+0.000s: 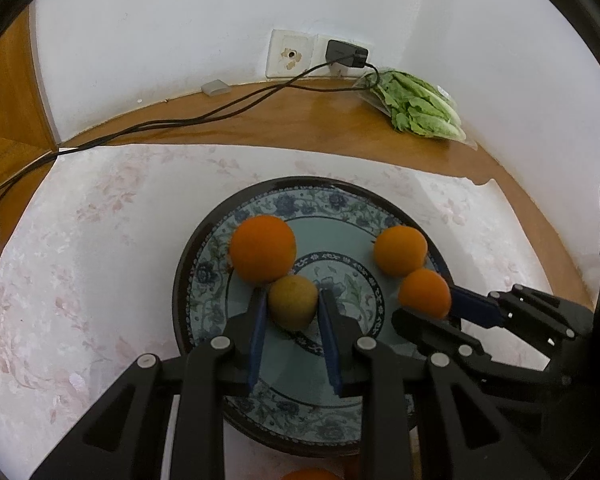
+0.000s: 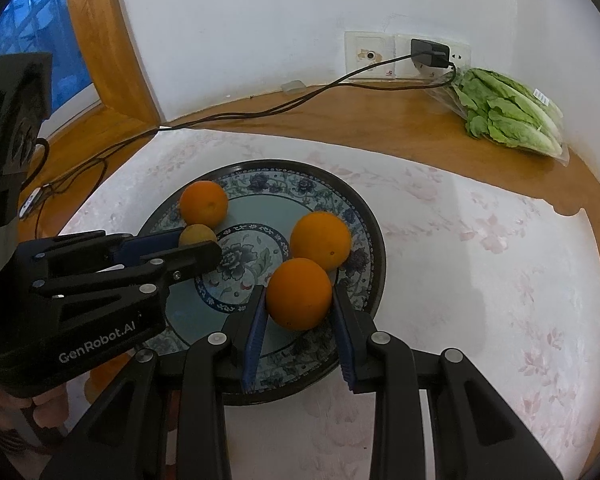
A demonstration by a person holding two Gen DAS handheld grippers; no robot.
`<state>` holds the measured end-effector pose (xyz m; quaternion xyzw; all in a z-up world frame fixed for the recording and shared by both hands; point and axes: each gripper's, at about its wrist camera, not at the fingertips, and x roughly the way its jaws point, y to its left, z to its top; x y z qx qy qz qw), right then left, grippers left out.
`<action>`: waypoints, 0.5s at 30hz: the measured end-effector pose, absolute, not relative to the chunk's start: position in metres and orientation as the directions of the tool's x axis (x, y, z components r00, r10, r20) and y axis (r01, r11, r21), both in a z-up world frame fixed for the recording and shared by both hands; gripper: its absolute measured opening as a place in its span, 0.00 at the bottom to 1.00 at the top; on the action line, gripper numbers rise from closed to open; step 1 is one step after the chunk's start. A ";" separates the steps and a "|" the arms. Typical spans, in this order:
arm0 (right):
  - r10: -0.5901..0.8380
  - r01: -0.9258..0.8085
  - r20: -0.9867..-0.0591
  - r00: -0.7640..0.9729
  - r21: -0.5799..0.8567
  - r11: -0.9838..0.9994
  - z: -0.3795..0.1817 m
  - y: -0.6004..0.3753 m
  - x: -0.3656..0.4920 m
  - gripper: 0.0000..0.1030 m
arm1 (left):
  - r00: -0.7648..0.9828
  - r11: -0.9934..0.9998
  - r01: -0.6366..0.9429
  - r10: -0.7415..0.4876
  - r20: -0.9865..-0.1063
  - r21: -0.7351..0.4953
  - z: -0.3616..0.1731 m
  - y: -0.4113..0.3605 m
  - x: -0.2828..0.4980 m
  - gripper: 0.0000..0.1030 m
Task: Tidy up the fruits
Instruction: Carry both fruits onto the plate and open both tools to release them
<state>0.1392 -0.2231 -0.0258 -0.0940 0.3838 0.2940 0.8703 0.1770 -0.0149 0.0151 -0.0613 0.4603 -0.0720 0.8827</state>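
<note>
Left claw (image 1: 293, 300) clamps yellow-green fruit (image 1: 293, 302), long axis seemingly upright, right claw (image 2: 299, 294) clamps orange (image 2: 299, 294)

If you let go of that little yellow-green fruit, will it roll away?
Probably a little: the yellow-green fruit looks round, and the plate is smooth. It leans against the big orange, which may stop it. The left tongs hold it.

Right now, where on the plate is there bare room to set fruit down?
Free: the plate's far middle, between the two far oranges, and the near edge between the hand-held grippers. Crowded: left by the kiwi, right by the held orange.
</note>
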 end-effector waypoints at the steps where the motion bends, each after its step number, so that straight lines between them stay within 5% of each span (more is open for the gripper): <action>1: 0.438 -0.583 -0.723 0.533 0.061 0.810 -0.026 -0.223 0.140 0.32 | 0.567 0.982 0.071 -0.183 -0.803 -0.174 0.015 -0.015 0.178 0.26; 15: 0.445 -0.584 -0.726 0.525 0.073 0.808 -0.027 -0.220 0.142 0.33 | 0.552 0.986 0.059 -0.163 -0.817 -0.157 0.016 -0.016 0.177 0.31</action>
